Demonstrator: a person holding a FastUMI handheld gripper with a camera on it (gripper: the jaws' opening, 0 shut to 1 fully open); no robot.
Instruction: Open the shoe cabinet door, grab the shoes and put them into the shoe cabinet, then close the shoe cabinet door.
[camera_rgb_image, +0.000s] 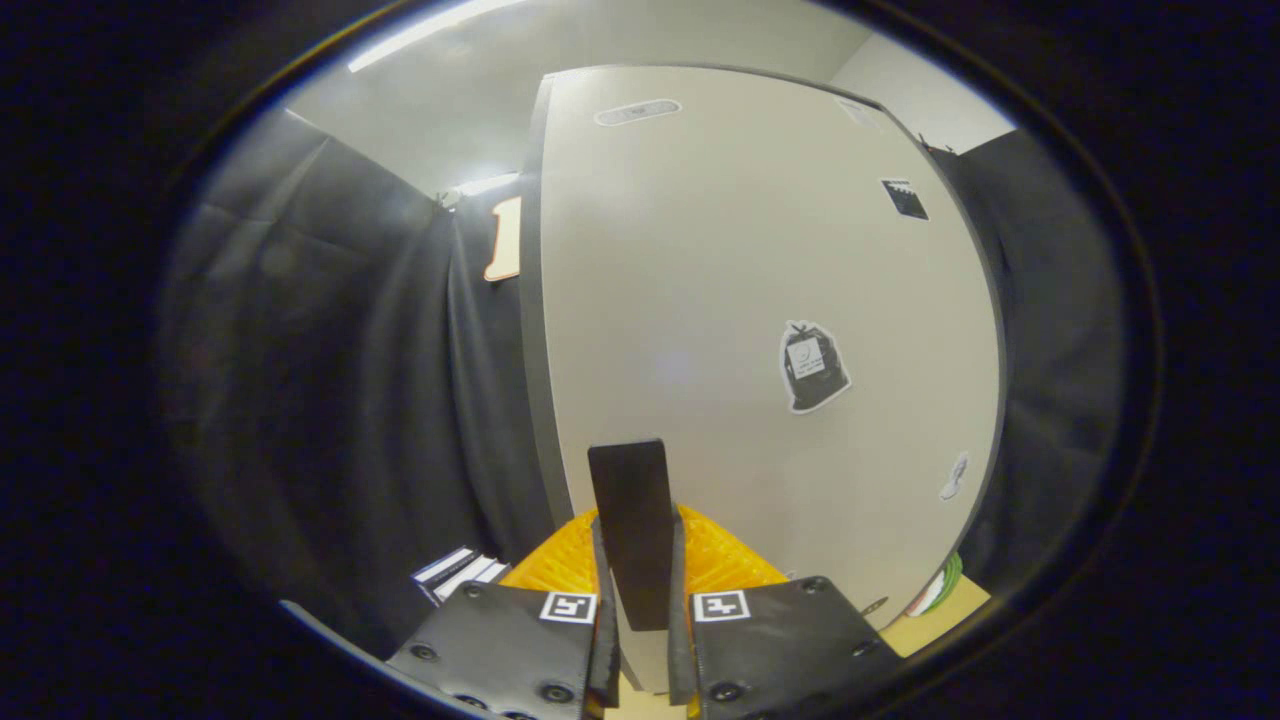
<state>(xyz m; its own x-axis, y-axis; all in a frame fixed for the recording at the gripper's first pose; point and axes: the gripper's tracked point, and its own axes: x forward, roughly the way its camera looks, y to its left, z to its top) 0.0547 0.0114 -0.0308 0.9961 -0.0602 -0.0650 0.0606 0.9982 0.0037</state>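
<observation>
The shoe cabinet door (740, 250) is a tall pale panel standing right in front of me, its dark left edge (530, 300) turned slightly my way. A flat dark handle (630, 500) sticks up from the lower part of the door. My gripper (638, 530) holds this handle, with one finger pressing on each side. The door carries a black bag-shaped sticker (812, 367) to the right of the handle and a small dark sticker (904, 198) higher up.
Black cloth walls (350, 350) hang left and right of the cabinet. A black-and-white striped object (460, 572) lies low on the left beside the fingers. A strip of light wooden surface (940, 612) and a green-and-white item (942, 585) show at the door's lower right corner.
</observation>
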